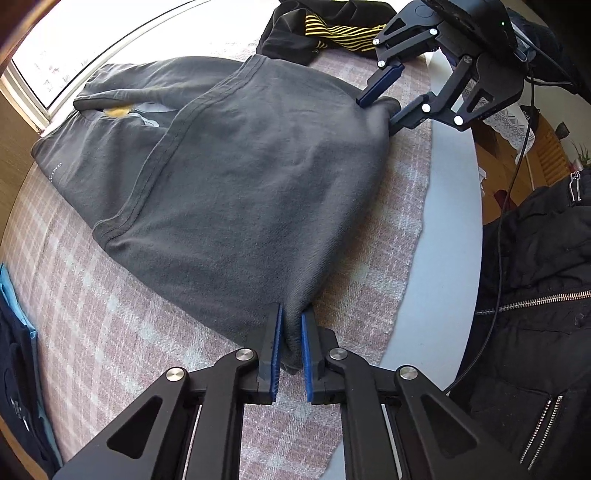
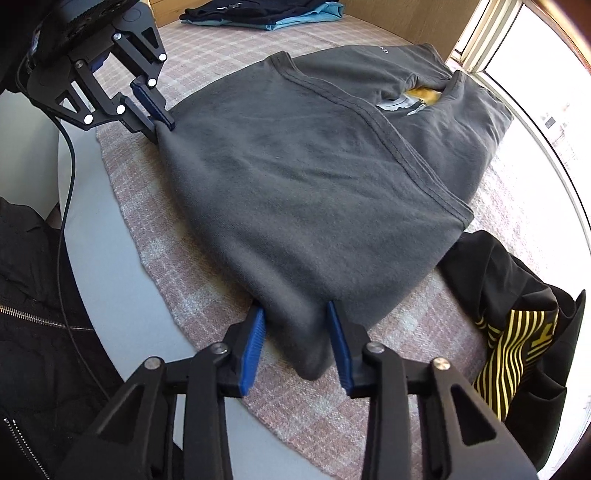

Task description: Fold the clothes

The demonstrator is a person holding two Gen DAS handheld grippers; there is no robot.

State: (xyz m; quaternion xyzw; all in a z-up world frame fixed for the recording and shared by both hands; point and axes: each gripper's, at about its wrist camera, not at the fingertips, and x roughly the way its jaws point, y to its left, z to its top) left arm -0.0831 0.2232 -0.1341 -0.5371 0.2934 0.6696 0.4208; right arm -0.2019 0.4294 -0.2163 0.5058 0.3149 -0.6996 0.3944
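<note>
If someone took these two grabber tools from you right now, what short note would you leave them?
Left gripper: clamped on the near corner of the grey T-shirt.
Right gripper: jaws apart around the other near corner, fabric between them, not clearly pinched.
Shirt lies on the checked cloth, its top layer already folded over.
Folded pile sits at the far edge; the black and yellow garment waits unfolded.
Left: secure the right grip, finish this fold, stack it.

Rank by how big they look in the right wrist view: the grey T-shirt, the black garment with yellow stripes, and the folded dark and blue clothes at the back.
1. Grey T-shirt, clearly largest.
2. Black garment with yellow stripes, though cut off by the picture's edge.
3. Folded dark and blue clothes, smallest, but farthest from the camera and partly cut off, so true size is unsure.
</note>
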